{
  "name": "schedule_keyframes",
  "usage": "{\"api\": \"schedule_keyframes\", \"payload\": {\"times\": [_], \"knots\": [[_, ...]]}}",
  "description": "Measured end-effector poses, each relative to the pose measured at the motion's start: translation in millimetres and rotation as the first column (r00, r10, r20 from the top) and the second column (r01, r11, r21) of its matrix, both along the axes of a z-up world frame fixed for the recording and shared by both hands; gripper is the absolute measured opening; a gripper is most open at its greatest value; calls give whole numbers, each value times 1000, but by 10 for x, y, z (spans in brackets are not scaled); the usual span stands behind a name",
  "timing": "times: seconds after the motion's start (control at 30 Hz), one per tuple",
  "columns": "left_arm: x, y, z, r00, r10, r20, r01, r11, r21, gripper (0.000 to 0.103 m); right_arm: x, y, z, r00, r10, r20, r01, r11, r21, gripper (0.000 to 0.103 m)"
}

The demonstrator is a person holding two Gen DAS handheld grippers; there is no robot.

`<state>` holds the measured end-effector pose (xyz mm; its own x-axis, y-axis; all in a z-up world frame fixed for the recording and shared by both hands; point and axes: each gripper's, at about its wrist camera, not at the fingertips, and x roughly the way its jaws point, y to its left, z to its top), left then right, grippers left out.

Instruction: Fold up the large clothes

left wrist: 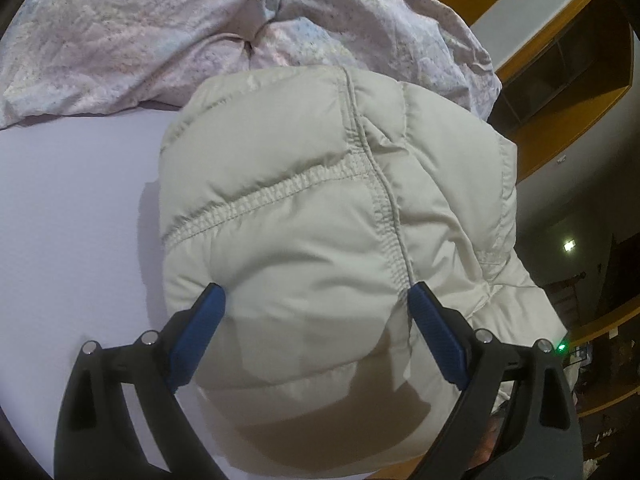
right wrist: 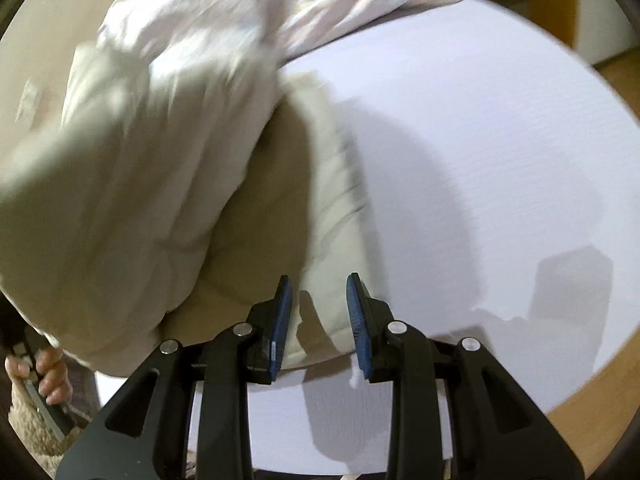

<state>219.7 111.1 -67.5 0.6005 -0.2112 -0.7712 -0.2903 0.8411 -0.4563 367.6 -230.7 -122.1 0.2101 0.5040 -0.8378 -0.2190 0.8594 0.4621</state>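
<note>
A cream quilted puffer jacket (left wrist: 300, 200) fills the left wrist view, folded into a thick bundle on the pale bed sheet (left wrist: 72, 220). My left gripper (left wrist: 318, 300) has its jaws spread wide, and the blue pads (left wrist: 212, 312) dent the padded fold bulging between them. In the right wrist view the jacket (right wrist: 120, 200) is blurred, its left part raised above a flat lower layer. My right gripper (right wrist: 320, 312) hovers over that layer's near edge. Its pads (right wrist: 282, 320) stand narrowly apart and touch no cloth.
A crumpled pastel duvet (left wrist: 120, 40) is heaped behind the jacket, and it shows in the right wrist view too, duvet (right wrist: 240, 0). Bare sheet (right wrist: 480, 160) lies to the right. Wooden shelving (left wrist: 560, 80) and floor (right wrist: 600, 380) border the bed. A hand (right wrist: 48, 376) grips a handle at lower left.
</note>
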Motion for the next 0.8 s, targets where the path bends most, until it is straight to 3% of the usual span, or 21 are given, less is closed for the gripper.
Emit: {"api": "schedule_keyframes", "payload": {"times": [0.13, 0.23, 0.33, 0.5, 0.63, 0.8], "knots": [[78, -150, -43, 999, -30, -15, 30, 999, 29, 93, 204, -421, 319, 990, -131, 48, 130, 991, 21, 30], [135, -255, -74, 999, -48, -23, 49, 998, 48, 93, 336, -504, 700, 982, -156, 110, 146, 985, 93, 30], [189, -337, -97, 998, -59, -32, 61, 996, 66, 94, 424, -370, 1026, 981, -103, 164, 77, 984, 160, 30], [257, -439, -109, 996, -72, -45, 76, 993, 95, 95, 413, 399, 1450, 966, 118, 231, -162, 970, 182, 30], [270, -453, -109, 996, -73, -49, 77, 992, 99, 95, 343, 1019, 1422, 932, 261, 252, -296, 948, 112, 30], [241, -463, -108, 995, -82, -51, 87, 991, 105, 95, 421, 1270, 1189, 937, 283, 204, -299, 953, 52, 30]]}}
